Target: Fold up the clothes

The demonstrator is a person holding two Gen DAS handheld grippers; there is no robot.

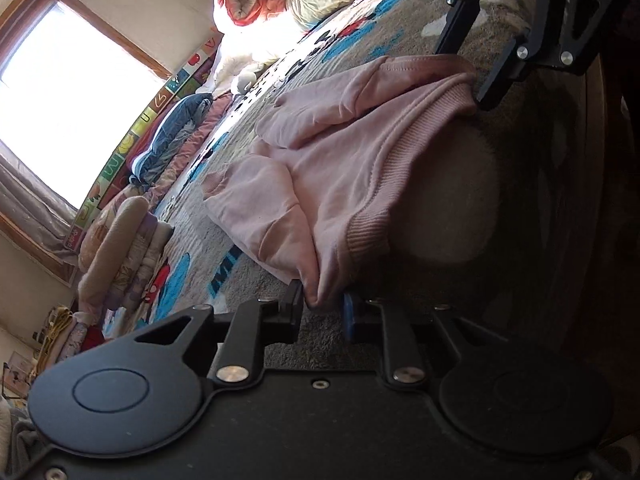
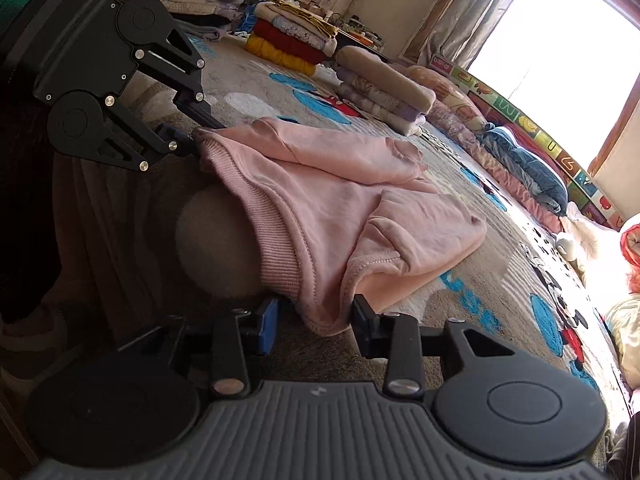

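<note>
A pink sweatshirt (image 1: pixel 340 160) (image 2: pixel 320 200) lies crumpled on the cartoon-patterned carpet, its ribbed hem draped against a person's knee (image 2: pixel 216 240). In the left wrist view my left gripper (image 1: pixel 323 312) is open at the bottom, with one hem corner bunched loosely between its pads. At the bottom of the right wrist view my right gripper (image 2: pixel 316 324) is open. The other hem corner hangs in its gap, clear of the blue pad. Each gripper also shows in the other's view, at the far hem corner: the right gripper (image 1: pixel 464 78) and the left gripper (image 2: pixel 200 136).
Stacks of folded clothes (image 2: pixel 384 88) (image 2: pixel 288 44) stand at the back of the carpet (image 2: pixel 500 300). A blue quilt (image 2: pixel 528 164) and pillows line the wall under the bright window. A slippered foot (image 2: pixel 32 328) sits at the left edge.
</note>
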